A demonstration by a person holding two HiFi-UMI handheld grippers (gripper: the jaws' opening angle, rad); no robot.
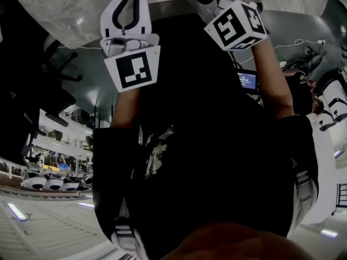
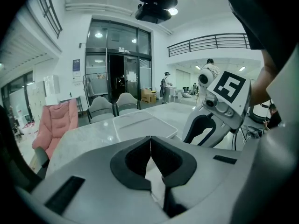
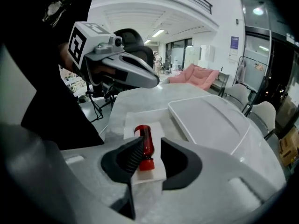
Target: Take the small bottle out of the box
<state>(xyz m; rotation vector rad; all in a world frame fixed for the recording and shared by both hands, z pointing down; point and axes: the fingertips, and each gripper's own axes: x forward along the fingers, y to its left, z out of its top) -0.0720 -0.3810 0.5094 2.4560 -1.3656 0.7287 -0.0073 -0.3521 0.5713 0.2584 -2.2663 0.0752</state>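
In the right gripper view a small red bottle point(image 3: 146, 141) lies on its side on a small white box point(image 3: 149, 171), cap end towards me. My right gripper point(image 3: 152, 148) is low over it, jaws partly apart on either side of the bottle. The ribbed left pad point(image 3: 133, 155) overlaps the bottle's side, and a white strip shows between the bottle and the right jaw. My left gripper point(image 2: 150, 146) is shut and empty, held above the table point(image 3: 135, 97) beyond the box. The head view shows only both marker cubes point(image 1: 134, 69) point(image 1: 237, 25) at the top.
A flat white plastic lid point(image 3: 210, 120) point(image 2: 140, 125) lies on the marble table to the right of the box. A white sheet point(image 3: 133, 120) sits under the box. A pink chair point(image 2: 58, 122) and grey chairs point(image 2: 114, 106) stand past the table's far edge.
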